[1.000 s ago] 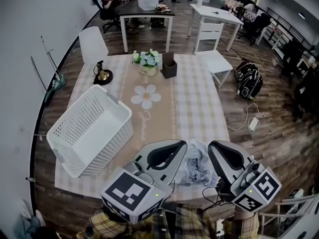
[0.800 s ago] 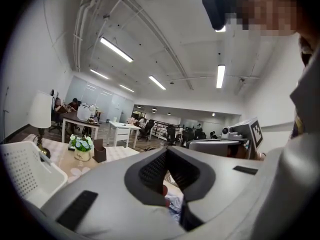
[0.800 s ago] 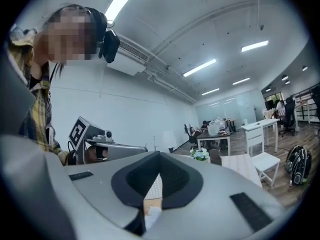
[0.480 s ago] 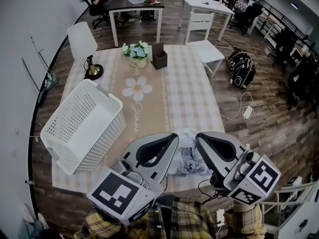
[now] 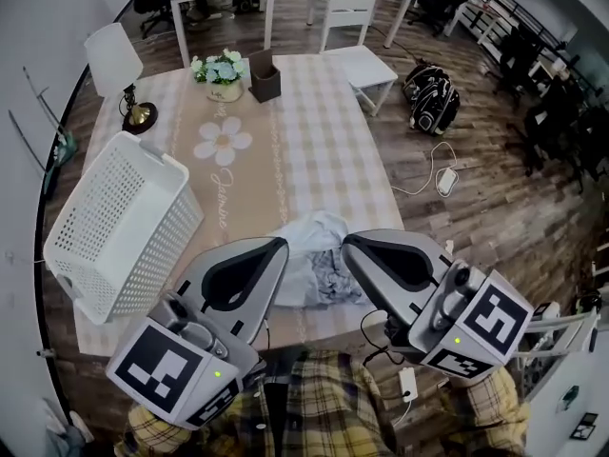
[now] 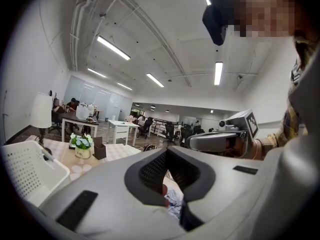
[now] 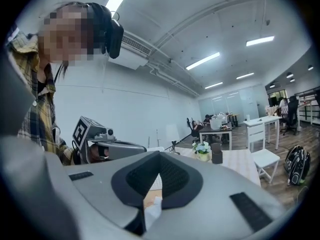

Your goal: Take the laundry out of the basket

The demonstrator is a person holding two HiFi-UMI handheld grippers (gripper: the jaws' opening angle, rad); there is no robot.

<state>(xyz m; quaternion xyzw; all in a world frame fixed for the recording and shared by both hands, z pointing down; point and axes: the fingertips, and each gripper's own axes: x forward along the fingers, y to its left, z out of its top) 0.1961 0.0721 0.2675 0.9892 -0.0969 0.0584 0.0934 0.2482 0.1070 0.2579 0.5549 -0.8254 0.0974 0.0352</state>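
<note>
A light blue-grey garment (image 5: 319, 260) lies bunched at the table's front edge, stretched between my two grippers. My left gripper (image 5: 276, 250) is shut on its left side; patterned cloth (image 6: 173, 205) shows at the seam of its jaws. On the garment's right side my right gripper (image 5: 350, 246) is shut too, with a white fold (image 7: 152, 207) pinched between its jaws. The white perforated basket (image 5: 114, 217) stands tilted at the table's left edge, well apart from both grippers, and no cloth shows inside it.
At the table's far end stand a flower pot (image 5: 225, 72), a brown box (image 5: 264, 76) and a small lamp (image 5: 119, 69). A white chair (image 5: 357, 36) stands beyond, and a backpack (image 5: 430, 98) and a cable (image 5: 445, 179) lie on the floor to the right.
The head view has swung, so the table and basket sit higher and further left. Both grippers stay at the garment, which now looks drawn out wider between them.
</note>
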